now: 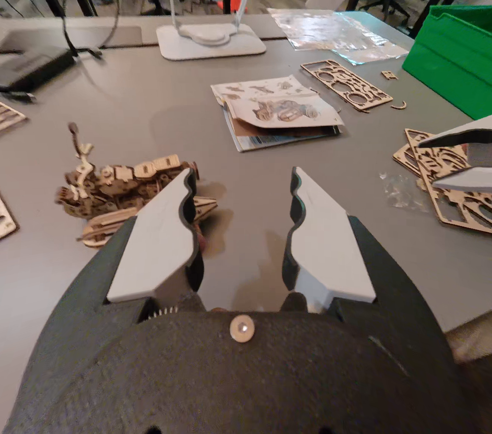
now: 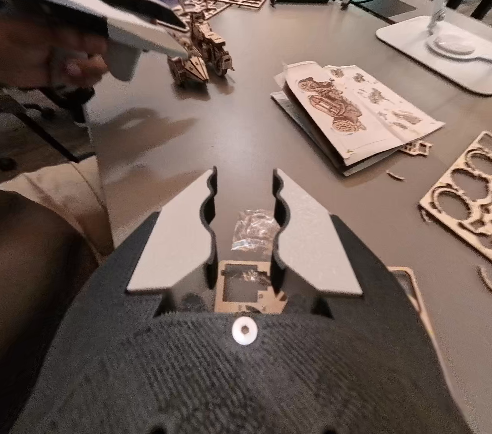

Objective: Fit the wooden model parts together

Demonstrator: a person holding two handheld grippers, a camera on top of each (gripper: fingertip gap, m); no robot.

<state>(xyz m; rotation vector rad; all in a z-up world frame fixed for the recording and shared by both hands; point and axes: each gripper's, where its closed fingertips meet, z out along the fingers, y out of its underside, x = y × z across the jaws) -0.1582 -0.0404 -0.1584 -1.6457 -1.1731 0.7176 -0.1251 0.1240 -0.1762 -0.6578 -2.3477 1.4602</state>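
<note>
Both sets of fingers are empty — left gripper spread wide, right gripper at a narrower gap, neither touching anything. Left hovers just right of the part-built wooden model, which stands on the grey table. Right hangs over a small clear bag and a wooden parts sheet. Judgement: a reach for the next part — pick one loose piece by its edges, steady the model low on its body, not the thin upright bits.
</note>
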